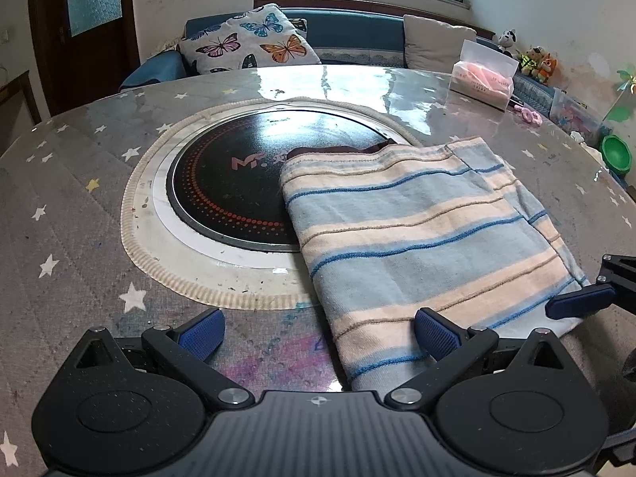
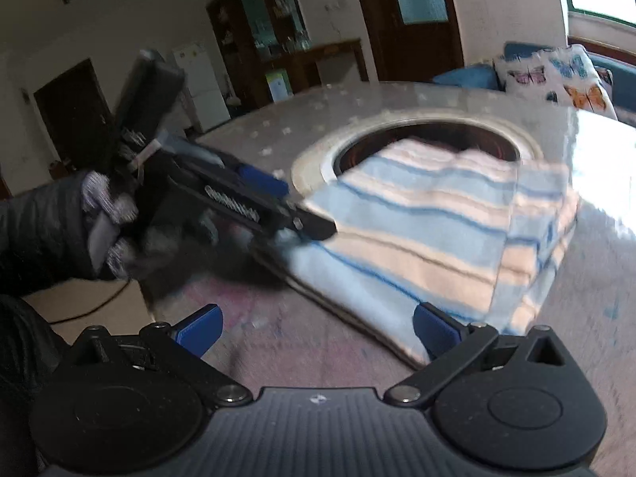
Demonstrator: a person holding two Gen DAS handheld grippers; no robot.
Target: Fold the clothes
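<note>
A folded cloth [image 1: 413, 234] with light blue and cream stripes lies flat on the round table, its far left corner over the black hotplate [image 1: 226, 183]. My left gripper [image 1: 318, 336] is open at the cloth's near edge; its right pad [image 1: 437, 338] is over the fabric and its left pad over bare table. In the blurred right wrist view the same cloth [image 2: 429, 222] lies ahead of my open right gripper [image 2: 318, 330], whose right pad [image 2: 433, 330] is by the near corner. A gloved hand [image 2: 107, 214] holds the left gripper [image 2: 290, 206] at the cloth's left edge.
The table [image 1: 79, 206] has a grey star-patterned cover under clear plastic. A tissue box [image 1: 483, 75] and a pink hair tie [image 1: 530, 115] sit at the far right. A sofa with a butterfly cushion [image 1: 250, 39] stands behind; a green bowl [image 1: 616, 155] is off the right edge.
</note>
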